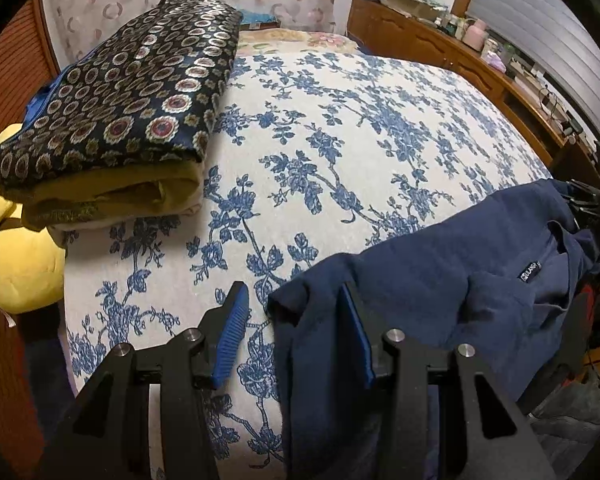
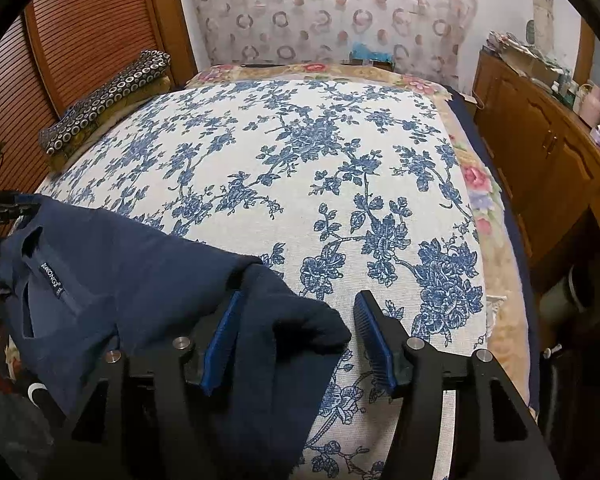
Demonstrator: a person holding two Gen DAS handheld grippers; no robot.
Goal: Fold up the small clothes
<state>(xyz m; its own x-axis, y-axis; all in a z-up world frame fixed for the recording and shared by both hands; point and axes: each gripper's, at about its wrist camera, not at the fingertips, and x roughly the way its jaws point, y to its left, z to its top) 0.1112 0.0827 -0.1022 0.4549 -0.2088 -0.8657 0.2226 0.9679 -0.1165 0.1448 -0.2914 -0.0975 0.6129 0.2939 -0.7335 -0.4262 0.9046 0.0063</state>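
Observation:
A navy blue T-shirt lies along the near edge of a bed with a white and blue flowered cover, collar and label toward me. My left gripper is open, its jaws wide apart around the shirt's left corner, which lies between the blue pads. My right gripper is open too, straddling the shirt's right corner on the bed cover. The shirt's lower part hangs off the bed edge out of sight.
A stack of folded cloth, dark patterned on top of yellow-brown, sits at the bed's far left, seen also in the right wrist view. A yellow plush toy lies beside it. A wooden cabinet with clutter runs along the right.

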